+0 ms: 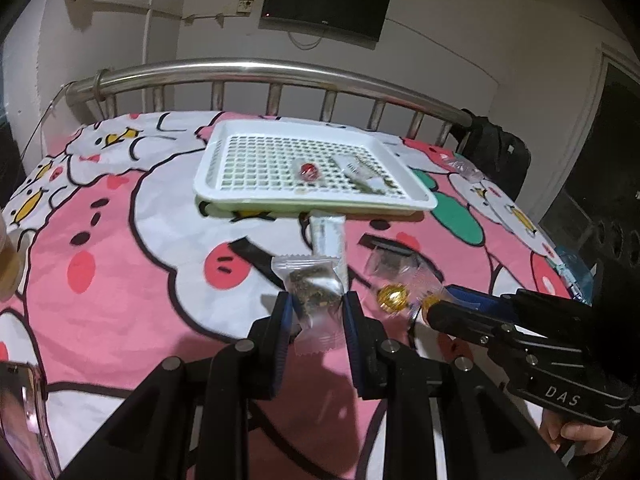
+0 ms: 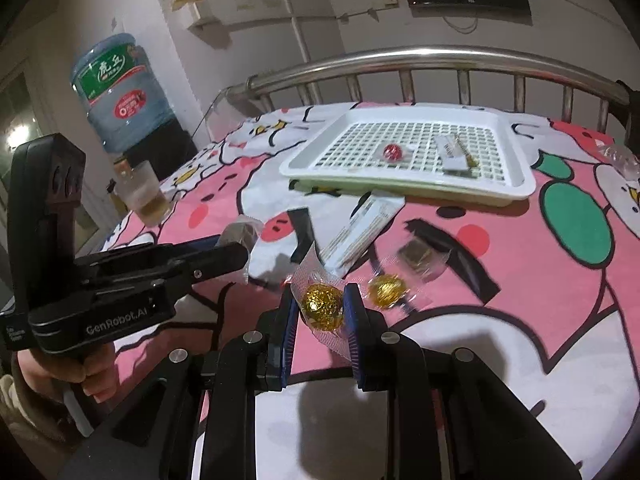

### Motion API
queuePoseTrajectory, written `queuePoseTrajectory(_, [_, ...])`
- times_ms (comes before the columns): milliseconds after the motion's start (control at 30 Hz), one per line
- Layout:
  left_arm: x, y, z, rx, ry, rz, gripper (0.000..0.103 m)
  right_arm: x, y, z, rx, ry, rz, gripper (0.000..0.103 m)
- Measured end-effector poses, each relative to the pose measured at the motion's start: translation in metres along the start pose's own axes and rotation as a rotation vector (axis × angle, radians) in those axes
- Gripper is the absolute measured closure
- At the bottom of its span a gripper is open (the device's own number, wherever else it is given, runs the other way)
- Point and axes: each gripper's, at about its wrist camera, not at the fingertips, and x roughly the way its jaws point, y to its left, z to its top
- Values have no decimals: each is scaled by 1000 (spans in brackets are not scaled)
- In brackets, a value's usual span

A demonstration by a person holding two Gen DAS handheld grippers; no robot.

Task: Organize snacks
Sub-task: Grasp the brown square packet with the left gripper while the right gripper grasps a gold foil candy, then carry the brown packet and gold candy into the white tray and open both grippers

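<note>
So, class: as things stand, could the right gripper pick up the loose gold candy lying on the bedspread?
Probably not yet. The right gripper is already shut on a gold wrapped candy; the loose gold candy lies uncovered just right of its fingers, so the path is free once it unloads.

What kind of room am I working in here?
Most likely a bedroom: the white tray sits on a cartoon-print bedsheet before a metal bed rail, with a wall-mounted TV above.

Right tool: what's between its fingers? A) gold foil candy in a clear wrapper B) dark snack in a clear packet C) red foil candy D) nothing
A: the right tool is shut on the gold foil candy; the red candy lies in the white tray.
</note>
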Motion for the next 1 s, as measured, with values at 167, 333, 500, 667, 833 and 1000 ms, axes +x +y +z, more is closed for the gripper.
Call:
queuePoseTrajectory(167, [2,-7,13,7,-14,-17,75,-7,-12,12,28,-29,0,81])
queuePoseTrajectory(333, [8,-10,29,7,-21,-29,75,-11,-21,28,43,-50,8,81])
queuePoseTrajectory(500, [22,-8,50,-18,-11,-38,75,-12,-33,48,67,-68,19,81])
queuePoseTrajectory(667, [36,-6,69,-29,-3,-29,75,-4,-50,70,109,-63,25,81])
queuePoseTrajectory(833, [45,-1,90,-47,-7,-23,75,7,-60,92,125,-63,8,81])
queuePoseTrajectory(1000, [55,6,108,-55,-6,-12,75,19,-67,112,134,-56,-7,81])
